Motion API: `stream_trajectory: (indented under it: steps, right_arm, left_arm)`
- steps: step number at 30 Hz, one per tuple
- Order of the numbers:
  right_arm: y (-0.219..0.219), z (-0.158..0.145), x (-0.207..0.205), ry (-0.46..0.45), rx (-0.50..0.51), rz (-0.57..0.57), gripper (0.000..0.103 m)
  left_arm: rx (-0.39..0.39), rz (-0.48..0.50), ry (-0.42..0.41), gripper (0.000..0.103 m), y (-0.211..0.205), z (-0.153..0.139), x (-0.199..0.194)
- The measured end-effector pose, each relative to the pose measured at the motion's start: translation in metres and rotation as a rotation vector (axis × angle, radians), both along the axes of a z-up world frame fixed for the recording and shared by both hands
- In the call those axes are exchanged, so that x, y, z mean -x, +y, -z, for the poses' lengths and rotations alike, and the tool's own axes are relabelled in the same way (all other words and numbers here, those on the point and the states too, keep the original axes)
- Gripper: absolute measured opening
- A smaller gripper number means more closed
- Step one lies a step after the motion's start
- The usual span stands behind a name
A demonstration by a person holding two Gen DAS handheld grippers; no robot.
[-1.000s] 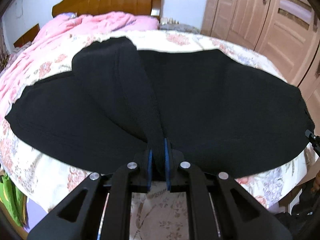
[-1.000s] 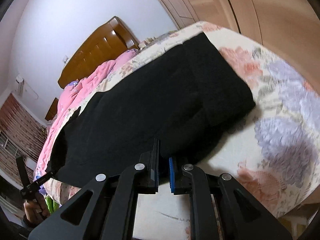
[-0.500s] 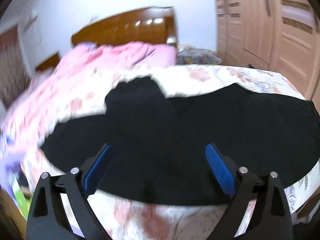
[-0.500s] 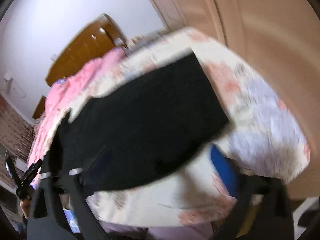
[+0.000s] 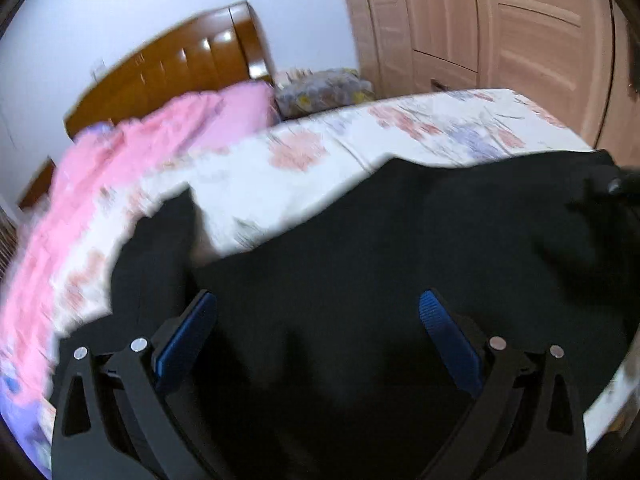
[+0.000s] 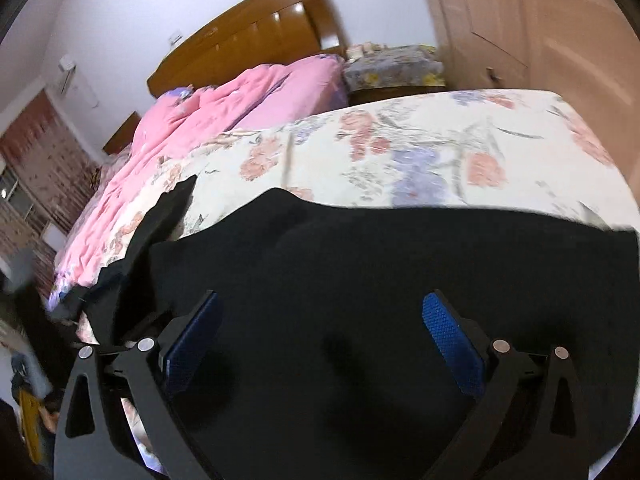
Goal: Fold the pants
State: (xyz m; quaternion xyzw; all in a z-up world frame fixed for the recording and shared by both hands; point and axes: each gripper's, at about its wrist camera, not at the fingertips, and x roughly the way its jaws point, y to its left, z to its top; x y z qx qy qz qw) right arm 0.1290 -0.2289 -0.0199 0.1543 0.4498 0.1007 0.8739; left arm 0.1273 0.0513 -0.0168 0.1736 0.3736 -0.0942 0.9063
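Both grippers just let go: left gripper and right gripper jaws now spread wide, empty, above black pants; pants lie flat on floral bed; first fold laid, next grasp pending

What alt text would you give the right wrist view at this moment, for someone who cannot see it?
The right tool, jaws spread wide and holding nothing, hovers over black pants laid across the near end of a floral bedsheet. Behind lie a rumpled pink quilt, a wooden headboard and wardrobe doors at right.
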Motion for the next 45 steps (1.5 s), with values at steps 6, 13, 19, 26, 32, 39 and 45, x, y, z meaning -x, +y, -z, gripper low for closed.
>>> stream_trajectory:
  steps: [6,13,19,26,32,39,45]
  right_arm:
    - [0.047,0.017,-0.034,-0.009,0.227,-0.056,0.099]
    - [0.061,0.042,-0.04,0.02,0.239,-0.064,0.099]
    - [0.056,0.053,-0.047,0.047,0.199,-0.054,0.099]
    - [0.055,0.052,-0.046,0.04,0.184,-0.049,0.099]
    - [0.054,0.052,-0.046,0.038,0.175,-0.047,0.099]
    - [0.053,0.053,-0.046,0.037,0.171,-0.042,0.099]
    - [0.055,0.053,-0.046,0.039,0.192,-0.04,0.099]
  left_arm:
    - [0.086,-0.182,0.12,0.101,0.063,-0.01,-0.101]
    - [-0.013,-0.241,0.348,0.065,0.09,0.039,-0.172]
    - [0.085,-0.296,0.204,0.01,0.13,0.018,-0.142]
    - [0.304,-0.47,-0.008,0.009,0.218,-0.026,-0.034]
    - [0.421,-0.645,0.053,0.041,0.294,0.03,0.027]
    - [0.286,-0.578,-0.083,0.091,0.282,0.015,0.063]
    - [-0.078,-0.349,-0.112,0.097,0.196,-0.004,0.018]
